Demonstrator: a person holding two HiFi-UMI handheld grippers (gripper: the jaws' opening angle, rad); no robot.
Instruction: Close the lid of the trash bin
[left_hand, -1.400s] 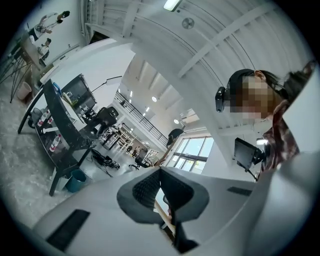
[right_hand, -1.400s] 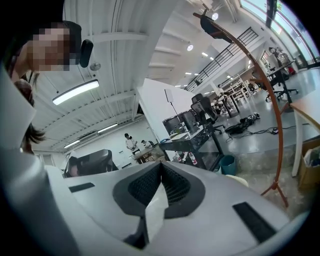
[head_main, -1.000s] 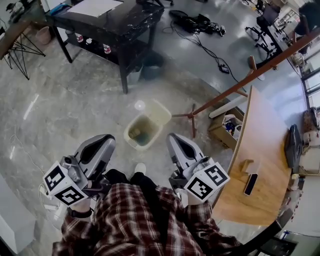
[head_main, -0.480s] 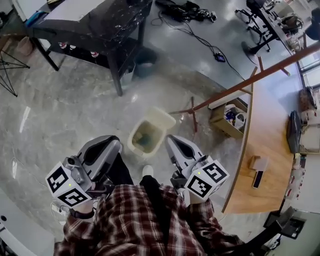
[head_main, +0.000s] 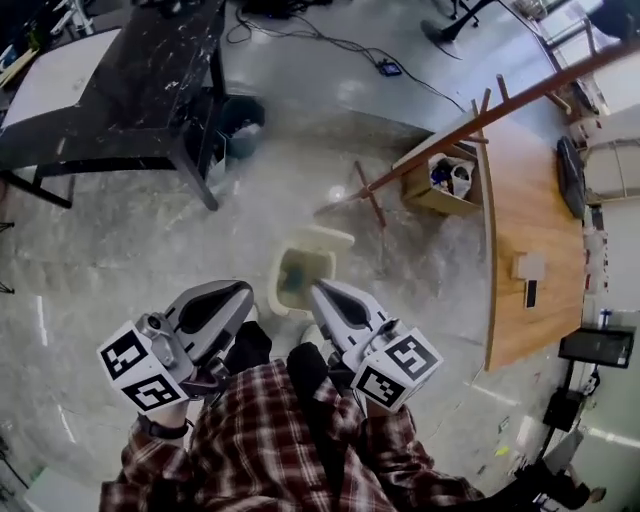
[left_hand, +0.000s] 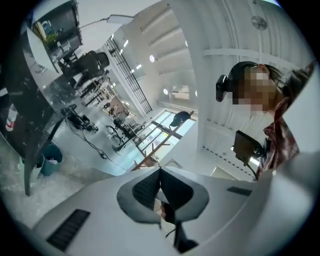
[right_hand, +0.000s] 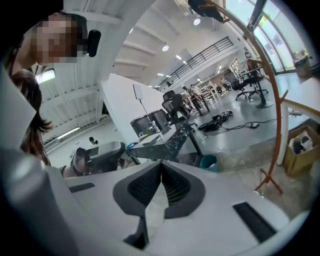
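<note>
A cream trash bin (head_main: 298, 272) stands on the marble floor straight ahead of my feet, its lid (head_main: 322, 239) tipped back open on the far side. Both grippers are held close to my plaid shirt, high above the bin. The left gripper (head_main: 244, 289) ends just left of the bin in the head view, and the right gripper (head_main: 316, 288) ends just over its near right edge. In the left gripper view the left gripper (left_hand: 160, 170) is shut and empty. The right gripper (right_hand: 161, 165) is likewise shut on nothing. Neither gripper view shows the bin.
A black marble table (head_main: 130, 85) stands at the far left with a teal bucket (head_main: 240, 125) under it. A wooden desk (head_main: 525, 200) runs along the right, with a cardboard box (head_main: 440, 175) and a slanted wooden pole (head_main: 470, 125) beside it. Cables (head_main: 300, 25) lie on the far floor.
The head view has swung and pulled back, so the bin looks smaller and sits between the gripper tips. Both grippers stay shut near my torso; the right one has drifted slightly left.
</note>
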